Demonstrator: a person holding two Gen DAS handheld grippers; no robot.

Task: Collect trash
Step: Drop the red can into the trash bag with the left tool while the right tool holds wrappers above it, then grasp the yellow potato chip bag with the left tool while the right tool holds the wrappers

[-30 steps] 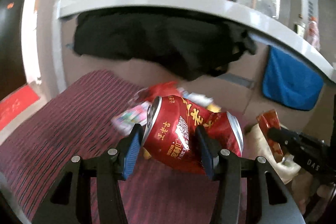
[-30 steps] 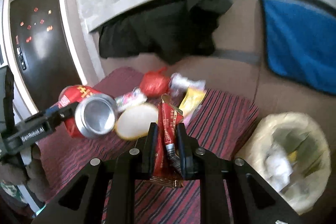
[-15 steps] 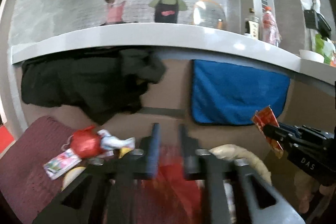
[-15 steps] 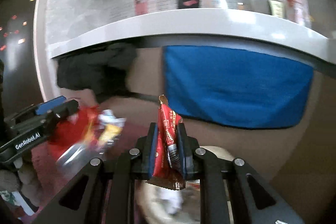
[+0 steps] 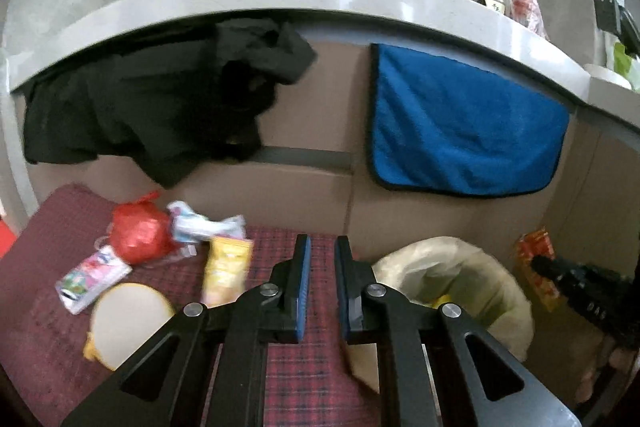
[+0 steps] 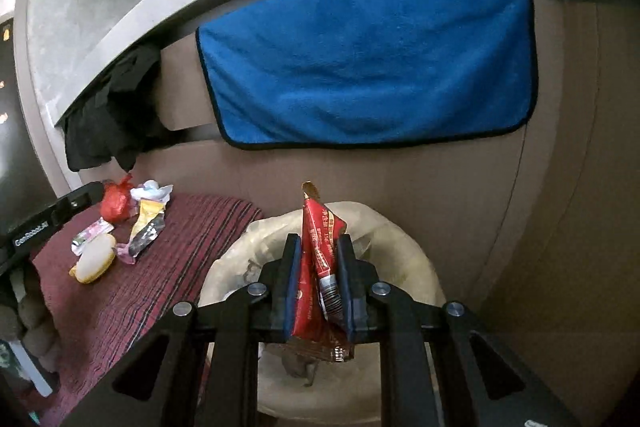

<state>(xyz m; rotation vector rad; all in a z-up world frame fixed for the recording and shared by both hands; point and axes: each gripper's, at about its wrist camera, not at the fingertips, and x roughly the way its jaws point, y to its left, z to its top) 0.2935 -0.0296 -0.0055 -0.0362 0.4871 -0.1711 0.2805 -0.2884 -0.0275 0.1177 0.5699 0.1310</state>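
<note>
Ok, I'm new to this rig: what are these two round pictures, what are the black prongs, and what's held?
Each picture comes from a fisheye camera on a hand-held two-finger gripper, looking forward along its fingers; a person carries one in each hand. The left gripper is nearly closed with nothing between its blue pads. The right gripper pinches a red snack wrapper above the lined trash bin. On the striped maroon cloth lie a knotted red plastic bag, a yellow wrapper, a pink packet, a crumpled white wrapper and a round cream lid-like piece. A blue towel hangs behind.
</note>
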